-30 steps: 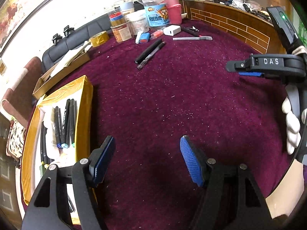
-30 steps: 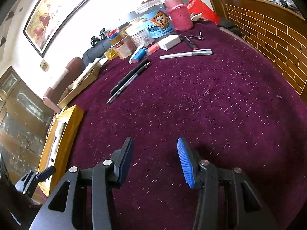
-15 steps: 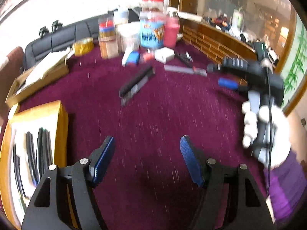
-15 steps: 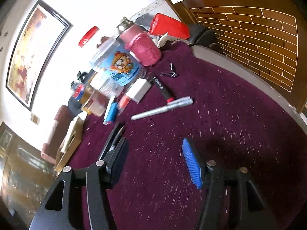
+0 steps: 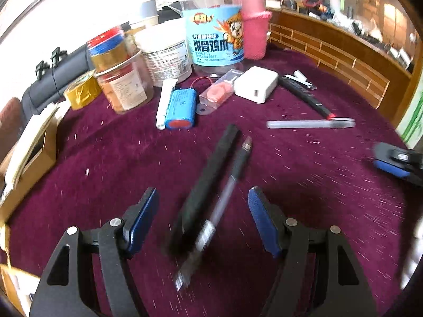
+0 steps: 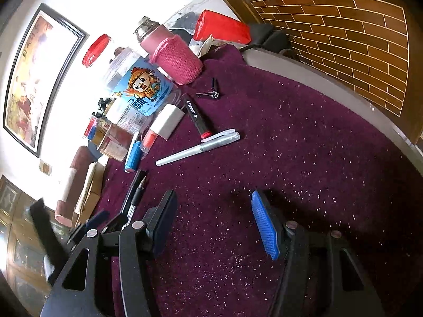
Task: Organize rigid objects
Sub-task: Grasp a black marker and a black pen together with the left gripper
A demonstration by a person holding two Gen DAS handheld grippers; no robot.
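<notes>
Two black pens lie side by side on the purple cloth: a thick one [image 5: 208, 182] and a thin one with a clear grip [image 5: 224, 198]. My left gripper [image 5: 203, 219] is open, its jaws either side of both pens, just above them. My right gripper [image 6: 211, 227] is open and empty over bare cloth. A silver pen [image 6: 198, 148] and a black marker with a red end [image 6: 197, 117] lie ahead of it. The silver pen [image 5: 309, 124] and the marker [image 5: 304, 96] also show in the left wrist view.
Jars, a pink-sleeved bottle [image 5: 253, 31], a white charger [image 5: 256, 84], a blue battery pack [image 5: 182, 108], a white tube [image 5: 165, 100] and a tape roll [image 5: 80, 92] crowd the far edge. Nail clippers [image 6: 211, 92] lie near the bottle. A cardboard box [image 5: 29, 153] stands at left.
My left gripper has moved forward from beside the yellow tray to over the two black pens. My right gripper has moved forward and right toward the silver pen.
</notes>
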